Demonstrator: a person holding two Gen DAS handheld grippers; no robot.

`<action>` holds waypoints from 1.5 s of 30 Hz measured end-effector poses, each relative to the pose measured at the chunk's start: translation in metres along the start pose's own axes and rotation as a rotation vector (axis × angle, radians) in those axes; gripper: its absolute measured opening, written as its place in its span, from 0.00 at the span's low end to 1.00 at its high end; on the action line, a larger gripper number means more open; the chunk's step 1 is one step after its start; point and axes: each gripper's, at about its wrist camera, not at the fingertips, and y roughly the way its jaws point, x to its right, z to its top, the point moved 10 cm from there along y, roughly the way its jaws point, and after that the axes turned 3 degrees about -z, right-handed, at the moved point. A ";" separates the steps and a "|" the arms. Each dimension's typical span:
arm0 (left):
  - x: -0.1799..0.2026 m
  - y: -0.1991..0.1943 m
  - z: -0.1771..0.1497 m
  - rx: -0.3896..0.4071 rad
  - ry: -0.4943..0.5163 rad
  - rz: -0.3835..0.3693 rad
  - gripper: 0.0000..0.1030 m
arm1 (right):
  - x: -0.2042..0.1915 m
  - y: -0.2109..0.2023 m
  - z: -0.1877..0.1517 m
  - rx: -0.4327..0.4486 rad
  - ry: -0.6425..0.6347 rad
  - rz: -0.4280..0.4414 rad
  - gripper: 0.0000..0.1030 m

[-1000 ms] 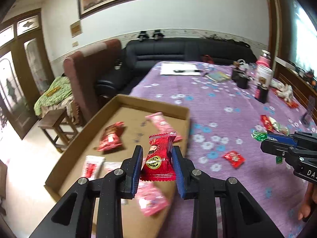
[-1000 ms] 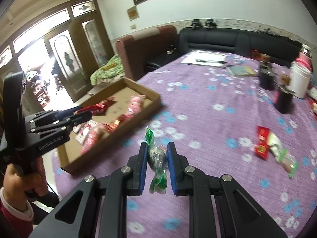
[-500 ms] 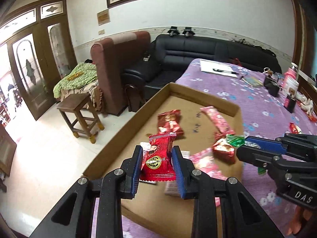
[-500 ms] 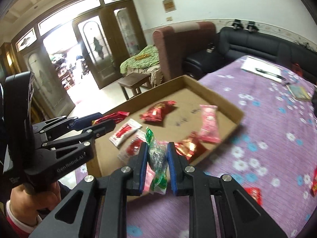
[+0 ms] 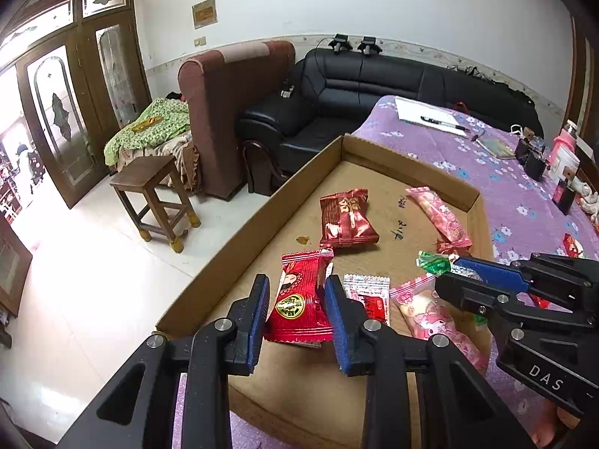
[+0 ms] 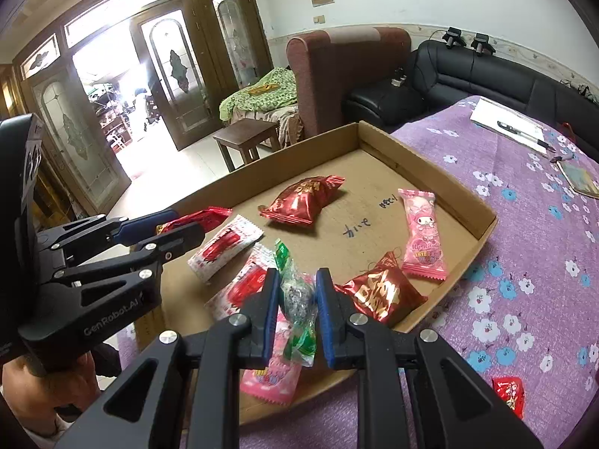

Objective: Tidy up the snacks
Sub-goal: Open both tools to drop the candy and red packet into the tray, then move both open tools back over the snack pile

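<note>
A shallow cardboard tray (image 5: 408,167) (image 6: 423,161) lies at the corner of the purple flowered table. My left gripper (image 5: 296,301) is shut on a red snack packet (image 5: 299,299) and holds it over the tray's near part. My right gripper (image 6: 297,295) is shut on a green and clear candy wrapper (image 6: 297,299), also above the tray. In the left wrist view the right gripper (image 5: 445,275) comes in from the right with the green wrapper (image 5: 432,262) at its tip. In the right wrist view the left gripper (image 6: 183,224) comes in from the left with the red packet (image 6: 202,217).
In the tray lie a dark red packet (image 5: 346,219) (image 6: 305,200), pink packets (image 5: 440,217) (image 6: 423,235), white and red sachets (image 6: 224,247) and a red foil packet (image 6: 382,292). A loose red packet (image 6: 509,393) lies on the cloth. Cups and a notebook stand farther back. A wooden stool (image 5: 153,194) is beyond the table's edge.
Both grippers swung left from the open tablecloth to above the tray, each still holding its packet. The tray now fills the middle of both views.
</note>
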 end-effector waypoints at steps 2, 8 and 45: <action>0.000 0.001 0.001 0.001 -0.002 0.005 0.38 | 0.003 0.003 0.000 -0.007 0.004 -0.011 0.19; -0.001 -0.007 0.006 0.030 0.001 0.025 0.85 | 0.011 0.001 0.001 0.004 0.027 -0.031 0.40; 0.269 -0.004 -0.013 -0.023 0.342 -0.229 0.94 | 0.296 -0.198 -0.148 0.079 0.335 -0.432 0.52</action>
